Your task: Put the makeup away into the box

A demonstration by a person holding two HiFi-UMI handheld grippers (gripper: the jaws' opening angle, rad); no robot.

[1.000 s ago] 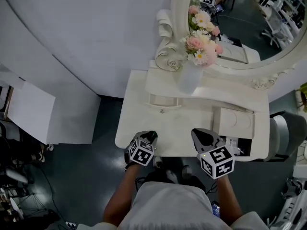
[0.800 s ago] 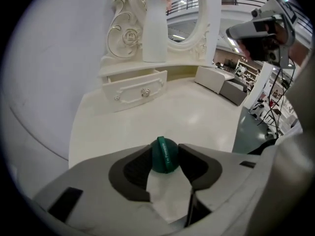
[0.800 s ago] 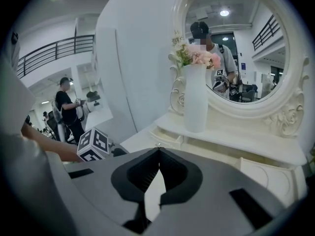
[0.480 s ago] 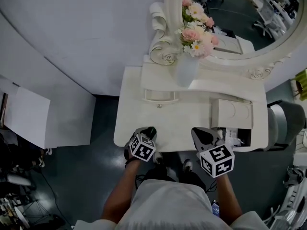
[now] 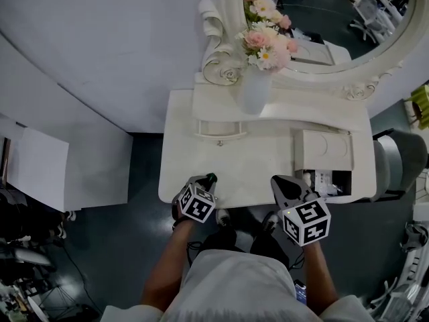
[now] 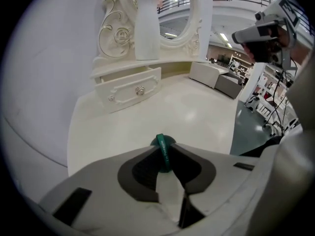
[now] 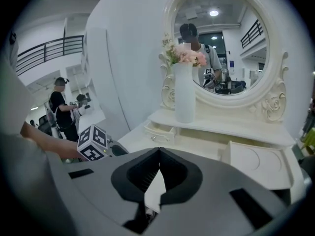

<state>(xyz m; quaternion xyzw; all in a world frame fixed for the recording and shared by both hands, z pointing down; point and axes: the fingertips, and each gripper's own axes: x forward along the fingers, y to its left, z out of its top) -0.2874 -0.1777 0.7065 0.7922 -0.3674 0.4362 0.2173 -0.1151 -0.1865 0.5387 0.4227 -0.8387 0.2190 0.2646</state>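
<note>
Left gripper (image 5: 208,181) has just closed on a green disc (image 6: 163,151), perhaps makeup, over the white vanity (image 5: 255,166); right gripper (image 5: 281,185) pinched empty.

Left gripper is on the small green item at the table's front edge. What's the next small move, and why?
Probably lift the left gripper slightly off the tabletop. Its jaws have just been closing and now appear to pinch the green item, while the open box sits at the table's right end, so it needs clearance before carrying across.
</note>
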